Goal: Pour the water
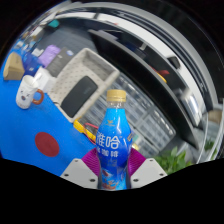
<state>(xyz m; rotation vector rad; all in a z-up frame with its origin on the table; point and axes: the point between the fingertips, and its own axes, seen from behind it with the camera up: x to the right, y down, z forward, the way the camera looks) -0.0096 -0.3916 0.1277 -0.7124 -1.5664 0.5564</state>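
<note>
Presently held: one blue water bottle (114, 143), yellow-capped, upright, clamped between both pads of the gripper (113, 172). At ten o'clock from the bottle, well apart: white mug (29, 93) on blue table (25, 150). At eight o'clock: red disc (46, 144).

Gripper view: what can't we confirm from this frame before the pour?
- Bottle base: cut off below, between the fingers.
- Grip: the bottle's body covers where the pads meet it, so contact is unclear.
- Water level: blue label wraps the body; contents not visible.
- Cup inside: seen from the side on the blue table, too small to tell whether it holds anything.
</note>
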